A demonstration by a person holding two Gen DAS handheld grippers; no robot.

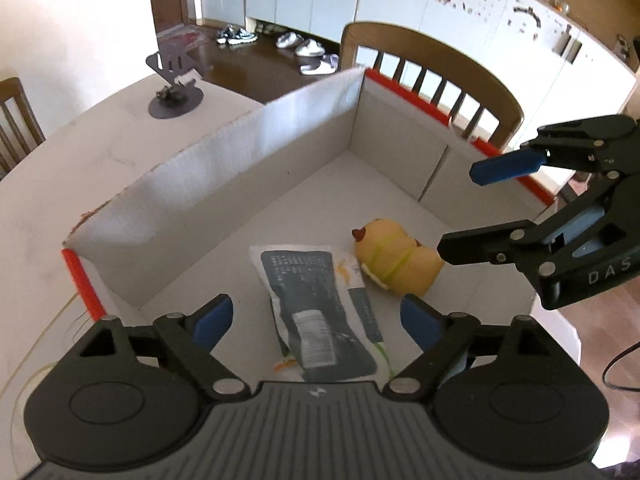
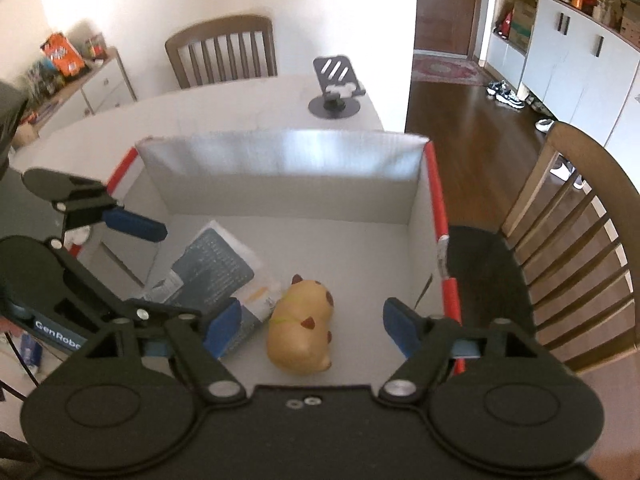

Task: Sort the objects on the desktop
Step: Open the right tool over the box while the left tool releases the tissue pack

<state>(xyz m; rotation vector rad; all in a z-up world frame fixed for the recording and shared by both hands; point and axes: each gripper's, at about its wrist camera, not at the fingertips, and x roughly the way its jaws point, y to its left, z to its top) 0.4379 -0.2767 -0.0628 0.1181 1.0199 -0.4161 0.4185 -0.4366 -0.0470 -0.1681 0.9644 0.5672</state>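
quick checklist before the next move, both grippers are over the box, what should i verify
1. Left gripper open and holding nothing: ok, its fingers are spread above the flat packet.
2. Right gripper open and holding nothing: ok, it hangs over the yellow toy.
3. Packet and toy are inside the cardboard box: ok, both lie on its floor.
4. Toy clear of the packet: cannot tell, they lie close side by side.
5. Grippers clear of each other: ok, there is a gap, but both crowd the box.
6. More objects left to sort: cannot tell; only a phone stand shows on the table.
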